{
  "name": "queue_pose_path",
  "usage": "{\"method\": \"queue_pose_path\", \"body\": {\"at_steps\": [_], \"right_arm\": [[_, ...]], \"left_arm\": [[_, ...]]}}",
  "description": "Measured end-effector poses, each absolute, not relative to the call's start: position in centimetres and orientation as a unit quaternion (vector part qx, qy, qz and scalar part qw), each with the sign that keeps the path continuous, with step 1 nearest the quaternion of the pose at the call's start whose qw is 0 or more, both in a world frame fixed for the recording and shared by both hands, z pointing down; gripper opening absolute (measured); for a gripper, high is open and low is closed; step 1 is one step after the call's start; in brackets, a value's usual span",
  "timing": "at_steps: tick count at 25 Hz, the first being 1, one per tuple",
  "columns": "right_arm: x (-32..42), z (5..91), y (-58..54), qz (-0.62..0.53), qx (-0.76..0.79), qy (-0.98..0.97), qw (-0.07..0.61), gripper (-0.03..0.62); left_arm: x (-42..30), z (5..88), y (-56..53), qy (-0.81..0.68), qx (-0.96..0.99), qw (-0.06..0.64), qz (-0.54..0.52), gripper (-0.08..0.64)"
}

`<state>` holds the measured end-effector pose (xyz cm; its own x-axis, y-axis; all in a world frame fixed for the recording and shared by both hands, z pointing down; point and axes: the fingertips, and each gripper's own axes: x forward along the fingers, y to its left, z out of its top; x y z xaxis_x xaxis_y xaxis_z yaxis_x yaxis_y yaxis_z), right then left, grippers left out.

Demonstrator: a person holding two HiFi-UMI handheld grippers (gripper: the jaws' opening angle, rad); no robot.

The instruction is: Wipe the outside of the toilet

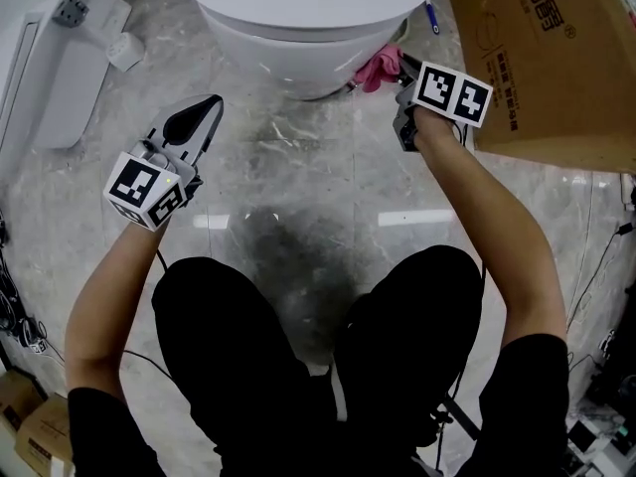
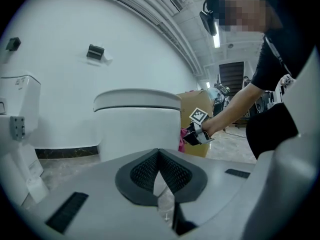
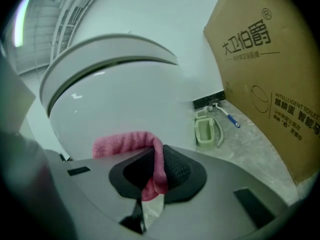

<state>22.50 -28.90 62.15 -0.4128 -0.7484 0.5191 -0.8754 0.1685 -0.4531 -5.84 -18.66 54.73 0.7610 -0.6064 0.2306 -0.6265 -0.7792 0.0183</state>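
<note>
Left gripper (image 1: 204, 112) over the marble floor (image 1: 298, 197), jaws pressed together, empty. Toilet (image 1: 298, 28) at top centre, long axis front-to-back, rounded front pointing toward the person (image 1: 238, 356). Right gripper (image 1: 401, 66) pinching pink cloth (image 1: 376, 70), strip stretched leftward at the bowl's side.

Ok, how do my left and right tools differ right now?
The right tool is shut on the pink cloth; the left tool is shut on nothing. The right tool holds the cloth by the lower side of the toilet; the left tool hangs over the floor, apart from the toilet. Both have their jaws together.
</note>
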Motion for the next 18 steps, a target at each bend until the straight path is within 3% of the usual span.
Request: {"method": "queue_pose_path", "body": {"at_steps": [5,10,18], "right_arm": [[25.3,60.5,-32.9,0.320,0.584,-0.744,0.048,0.063],[25.2,60.7,-30.1,0.306,0.562,-0.768,0.034,0.063],[15.4,56.9,-16.8,0.310,0.406,-0.856,0.079,0.063]], "left_arm": [[-6.7,55.4,-19.6,-0.341,0.934,0.049,0.096,0.014],[-7.4,56.4,-19.6,-0.354,0.929,0.061,0.085,0.014],[-9.5,58.6,-19.6,-0.372,0.923,0.072,0.063,0.014]]}}
